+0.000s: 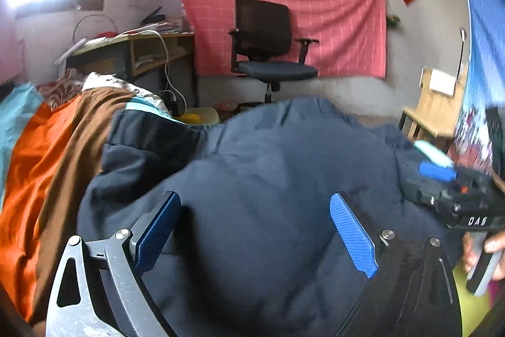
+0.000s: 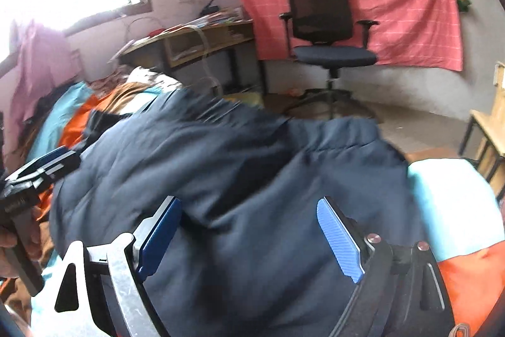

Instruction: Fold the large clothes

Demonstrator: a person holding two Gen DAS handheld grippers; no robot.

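Observation:
A large dark navy padded jacket (image 1: 268, 166) lies bunched on a bed; it fills the lower half of the right wrist view (image 2: 240, 179) too. My left gripper (image 1: 255, 229) is open, its blue pads (image 1: 353, 232) spread wide just above the jacket, holding nothing. My right gripper (image 2: 249, 236) is also open over the jacket, with blue pads (image 2: 339, 239) apart and empty. The right gripper shows at the right edge of the left wrist view (image 1: 457, 195). The left gripper shows at the left edge of the right wrist view (image 2: 34, 179).
The bed cover (image 1: 41, 163) is orange, brown and teal. A black office chair (image 1: 271, 49) stands before a red cloth (image 1: 341, 21) on the far wall. A cluttered wooden desk (image 1: 142, 52) is at the left, a wooden stool (image 1: 435, 109) at the right.

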